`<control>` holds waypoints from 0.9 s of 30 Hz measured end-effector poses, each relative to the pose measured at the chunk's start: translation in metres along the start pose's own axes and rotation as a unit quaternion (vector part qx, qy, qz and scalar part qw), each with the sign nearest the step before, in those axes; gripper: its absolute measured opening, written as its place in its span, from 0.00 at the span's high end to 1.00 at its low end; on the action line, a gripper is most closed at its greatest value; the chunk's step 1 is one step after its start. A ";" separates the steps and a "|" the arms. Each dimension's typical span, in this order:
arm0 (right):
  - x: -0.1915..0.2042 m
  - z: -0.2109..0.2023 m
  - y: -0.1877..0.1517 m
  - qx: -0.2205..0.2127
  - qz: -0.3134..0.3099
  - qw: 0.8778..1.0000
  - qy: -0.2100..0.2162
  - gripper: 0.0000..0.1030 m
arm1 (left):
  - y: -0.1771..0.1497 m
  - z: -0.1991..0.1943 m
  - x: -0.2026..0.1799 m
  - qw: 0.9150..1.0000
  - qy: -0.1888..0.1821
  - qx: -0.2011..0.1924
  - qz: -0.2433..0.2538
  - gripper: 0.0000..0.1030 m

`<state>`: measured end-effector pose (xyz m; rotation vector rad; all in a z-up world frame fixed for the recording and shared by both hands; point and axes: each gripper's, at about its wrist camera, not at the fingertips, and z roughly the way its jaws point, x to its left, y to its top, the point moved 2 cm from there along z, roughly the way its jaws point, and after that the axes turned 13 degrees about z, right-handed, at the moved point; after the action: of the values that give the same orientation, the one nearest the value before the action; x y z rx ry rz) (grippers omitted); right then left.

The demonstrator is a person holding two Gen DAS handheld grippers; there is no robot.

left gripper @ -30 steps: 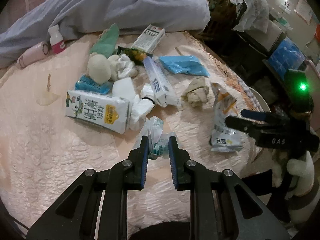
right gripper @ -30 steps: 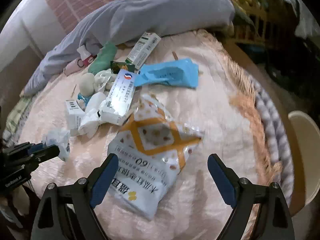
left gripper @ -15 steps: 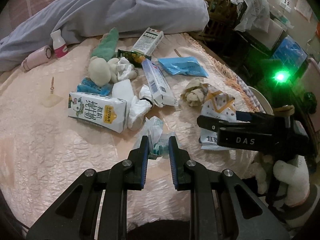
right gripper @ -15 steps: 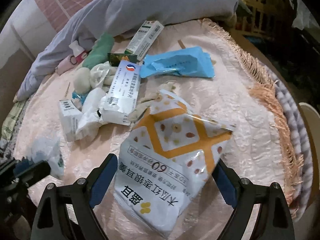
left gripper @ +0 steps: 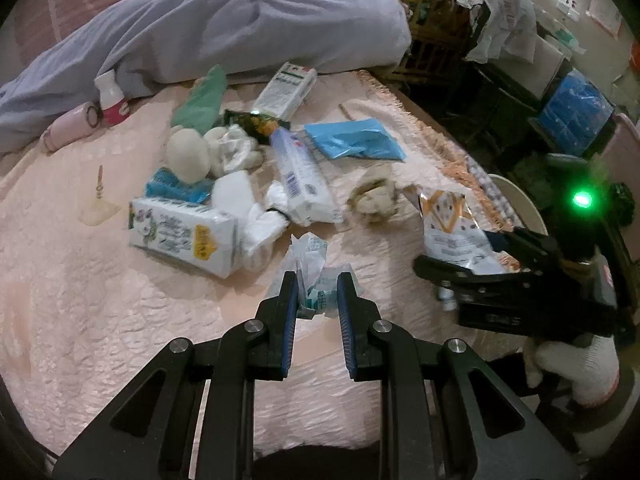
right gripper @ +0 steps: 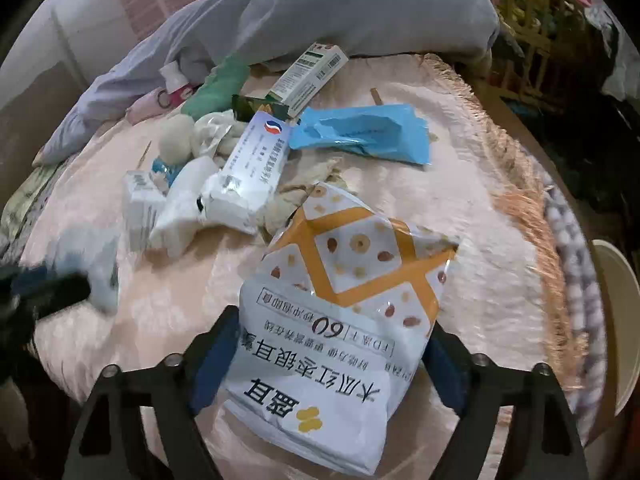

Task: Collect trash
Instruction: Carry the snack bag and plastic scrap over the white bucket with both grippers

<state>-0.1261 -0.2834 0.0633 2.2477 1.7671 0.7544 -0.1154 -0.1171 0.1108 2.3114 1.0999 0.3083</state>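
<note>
Your left claw [left gripper: 317, 293] is clenched on a crumpled plastic wrapper [left gripper: 311, 270], while your right claw [right gripper: 332, 344] grips the snack pouch [right gripper: 344, 312] by its sides.

Left gripper [left gripper: 317, 294]: black angular linkage arms with triangular cut-outs, silver round screws at the joints, blue ribbed pads [left gripper: 291, 312] on the inner finger faces. Right gripper [right gripper: 328, 344]: identical black frame with blue pads; its body carries a green indicator light (lit) in the left wrist view.
</note>
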 end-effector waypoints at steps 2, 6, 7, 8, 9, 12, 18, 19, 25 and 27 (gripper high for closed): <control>-0.015 -0.016 -0.002 -0.013 0.008 1.000 0.021 0.30 | 0.007 0.001 -0.010 1.000 -0.011 -0.002 0.003 0.83; -0.044 -0.048 -0.001 -0.042 0.014 0.999 0.024 0.51 | 0.027 0.005 -0.036 0.999 -0.033 -0.008 0.021 0.83; -0.054 -0.052 0.000 -0.043 0.013 0.999 0.017 0.51 | 0.032 0.007 -0.043 0.999 -0.037 -0.010 0.026 0.83; -0.060 -0.053 0.002 -0.042 0.015 0.999 0.013 0.51 | 0.039 0.009 -0.052 0.999 -0.045 -0.012 0.029 0.83; -0.071 -0.054 0.004 -0.040 0.025 0.999 0.014 0.51 | 0.044 0.011 -0.056 0.998 -0.050 -0.012 0.027 0.83; -0.091 -0.055 0.004 -0.036 0.043 0.998 0.020 0.54 | 0.058 0.017 -0.073 0.998 -0.064 -0.012 0.022 0.83; -0.143 -0.102 0.012 -0.092 0.061 0.994 0.004 0.54 | 0.095 0.036 -0.126 0.994 -0.094 -0.011 0.051 0.83; -0.155 -0.107 0.015 -0.095 0.071 0.993 -0.002 0.54 | 0.102 0.041 -0.140 0.993 -0.104 -0.009 0.058 0.83; -0.247 -0.116 0.022 -0.095 0.152 0.983 -0.048 0.54 | 0.136 0.077 -0.208 0.983 -0.164 -0.005 0.080 0.83; -0.275 -0.111 0.020 -0.090 0.182 0.977 -0.056 0.54 | 0.146 0.092 -0.230 0.981 -0.175 -0.003 0.086 0.83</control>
<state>-0.2079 -0.5673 0.0912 2.4602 1.1963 0.7959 -0.1288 -0.4037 0.1262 2.3429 0.7268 -0.0341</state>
